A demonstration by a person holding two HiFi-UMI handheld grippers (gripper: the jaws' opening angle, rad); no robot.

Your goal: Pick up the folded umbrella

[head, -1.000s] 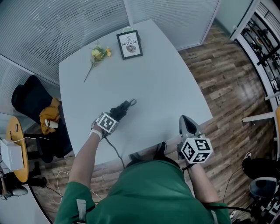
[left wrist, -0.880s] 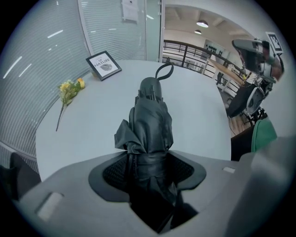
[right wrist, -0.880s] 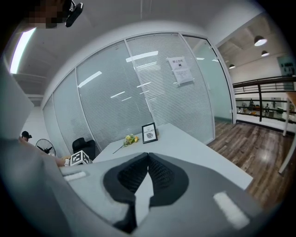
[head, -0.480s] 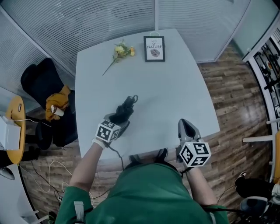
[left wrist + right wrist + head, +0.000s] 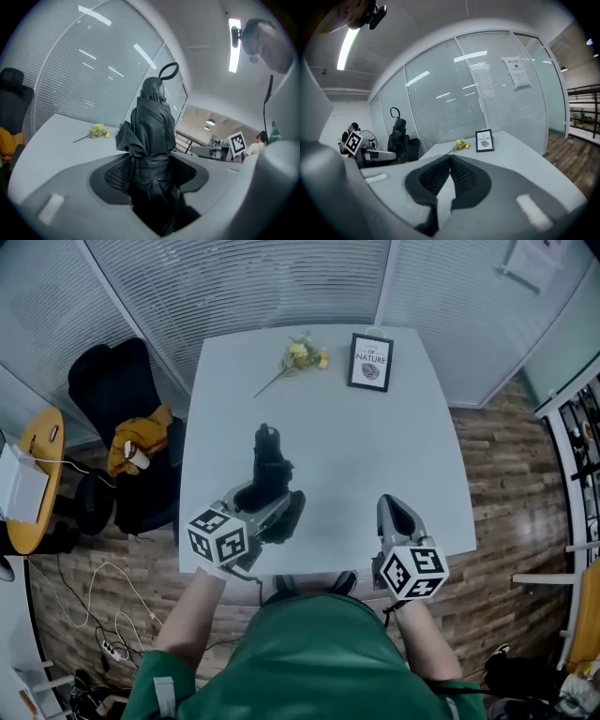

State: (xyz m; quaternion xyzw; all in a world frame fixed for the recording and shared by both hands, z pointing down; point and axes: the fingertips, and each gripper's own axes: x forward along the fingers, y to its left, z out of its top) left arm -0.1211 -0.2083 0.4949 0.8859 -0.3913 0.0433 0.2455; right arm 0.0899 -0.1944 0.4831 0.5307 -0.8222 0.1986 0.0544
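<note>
The folded black umbrella [image 5: 270, 463] is off the white table [image 5: 375, 456], held near upright with its wrist loop at the top. My left gripper [image 5: 270, 506] is shut on its lower, strapped part. In the left gripper view the umbrella [image 5: 152, 136] stands between the two dark pads [image 5: 115, 174], which press on both its sides. My right gripper [image 5: 393, 509] hovers over the table's near right edge, its pads [image 5: 461, 176] touching at the tips with nothing between them. The umbrella [image 5: 398, 133] also shows at the left of the right gripper view.
A yellow flower sprig [image 5: 300, 354] and a small framed print [image 5: 370, 362] lie at the table's far end. A black chair [image 5: 117, 390] with a yellow cloth [image 5: 141, 439] stands left of the table. Slatted glass walls close the back; cables cross the wood floor [image 5: 94, 596].
The left gripper has lifted the umbrella off the table and swung it from lying flat to near upright. The right gripper has stayed shut near the table's front edge.
</note>
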